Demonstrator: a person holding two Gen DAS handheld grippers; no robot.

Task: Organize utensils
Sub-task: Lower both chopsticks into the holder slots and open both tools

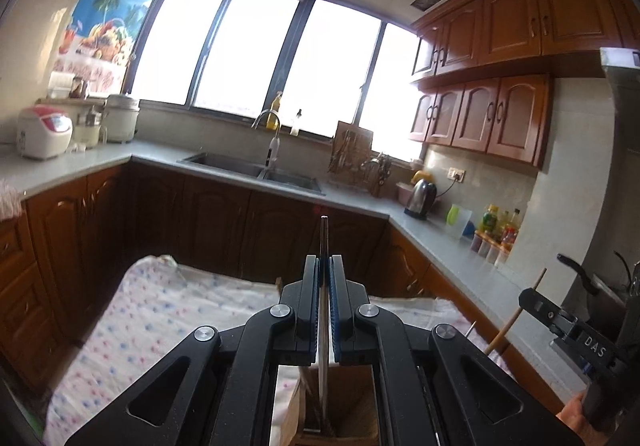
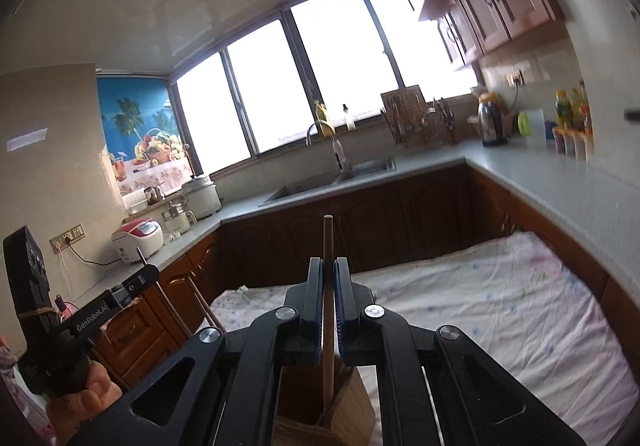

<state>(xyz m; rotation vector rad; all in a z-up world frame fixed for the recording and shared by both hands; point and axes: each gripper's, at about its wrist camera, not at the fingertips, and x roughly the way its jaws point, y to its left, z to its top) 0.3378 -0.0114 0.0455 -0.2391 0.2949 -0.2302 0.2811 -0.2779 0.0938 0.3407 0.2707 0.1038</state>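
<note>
1. The left black two-finger gripper (image 1: 325,262) is clamped on a thin, silver metal chopstick (image 1: 324,238) that stands upright between its blue-lined pads, its tip rising toward 12 o'clock.
2. The metal chopstick's lower end runs down into a brown wooden utensil box (image 1: 352,406) at 6 o'clock in the left wrist view.
3. The right black two-finger gripper (image 2: 329,266) is clamped on a slim, light-brown wooden chopstick (image 2: 328,238), also upright.
4. That wooden chopstick reaches down into the same wooden box (image 2: 352,410).
5. The box sits on a white cloth dotted with pink and blue (image 1: 160,310) that covers a table.
6. From the left wrist view, the right gripper appears at 4 o'clock; a hand (image 2: 80,402) shows at 8 o'clock in the right view.
</note>
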